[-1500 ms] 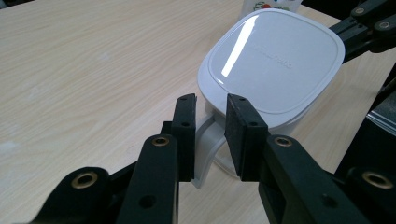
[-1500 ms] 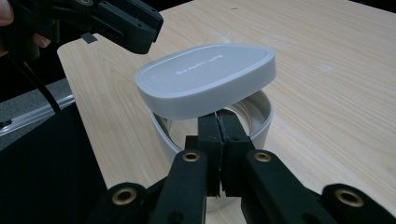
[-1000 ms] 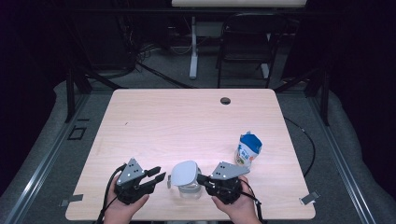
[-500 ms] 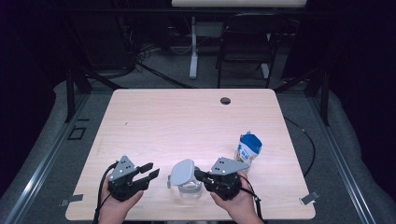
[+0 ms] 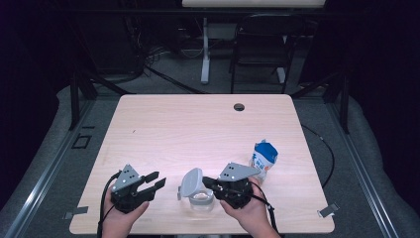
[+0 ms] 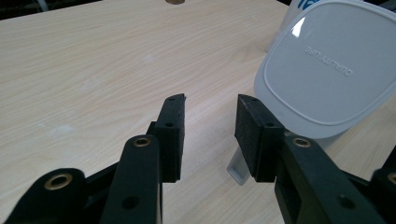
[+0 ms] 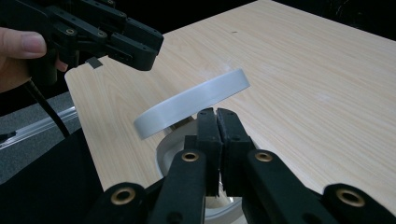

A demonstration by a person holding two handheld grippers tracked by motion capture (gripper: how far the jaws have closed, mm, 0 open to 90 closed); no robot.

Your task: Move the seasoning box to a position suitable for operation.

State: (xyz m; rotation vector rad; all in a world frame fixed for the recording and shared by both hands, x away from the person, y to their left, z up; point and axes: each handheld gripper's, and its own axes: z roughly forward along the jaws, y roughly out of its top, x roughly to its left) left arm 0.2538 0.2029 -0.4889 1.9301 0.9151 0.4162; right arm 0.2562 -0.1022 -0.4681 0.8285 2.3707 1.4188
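One milk carton (image 5: 264, 157) stands just beside right tongs (image 5: 210, 184).

A: What colour is the lid (image 5: 190, 182)?
B: Pale grey-white, on a clear container (image 5: 202, 201). Both the left gripper (image 5: 152, 180) and the right gripper (image 5: 209, 184) are black, with brass-coloured screw holes.
A: And the table (image 5: 198, 129)?
B: Light wood with fine grain. The carton (image 5: 263, 157) is white with blue patches
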